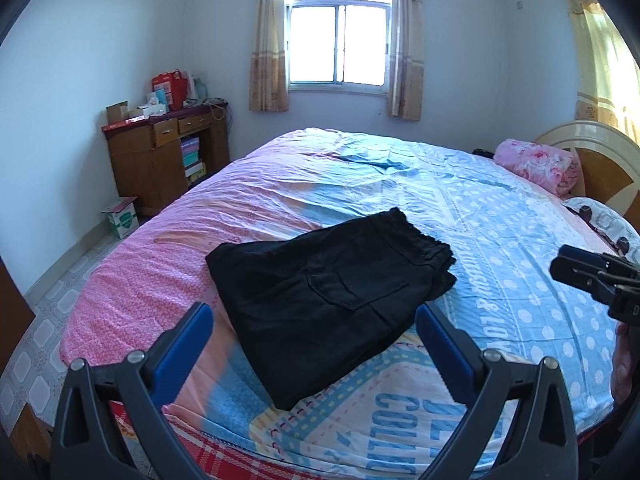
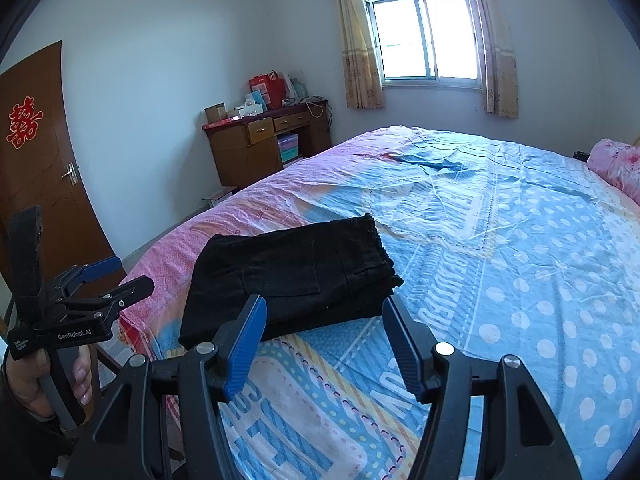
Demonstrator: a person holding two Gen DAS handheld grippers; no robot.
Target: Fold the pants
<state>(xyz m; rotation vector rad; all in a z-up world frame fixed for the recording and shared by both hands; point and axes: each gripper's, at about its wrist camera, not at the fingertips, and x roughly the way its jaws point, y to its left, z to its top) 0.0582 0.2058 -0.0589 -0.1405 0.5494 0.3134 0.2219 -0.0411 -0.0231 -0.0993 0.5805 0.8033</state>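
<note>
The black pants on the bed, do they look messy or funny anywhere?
Mostly neat. The black pants lie folded flat on the bed, but they sit crooked to its edge, and lower layers poke out unevenly at the waistband end. Both claws are open, not touching them.

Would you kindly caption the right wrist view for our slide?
Open right gripper above folded black fabric pants on the blue-pink bedspread.

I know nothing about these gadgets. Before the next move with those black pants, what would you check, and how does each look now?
1. Pants folded into a compact stack: ok.
2. Pants fully on the bed, none overhanging: ok.
3. Left gripper open, holding nothing: ok.
4. Right gripper open, holding nothing: ok.
5. Fingers clear of the fabric: ok.
6. Layers underneath lying smooth: cannot tell.
</note>
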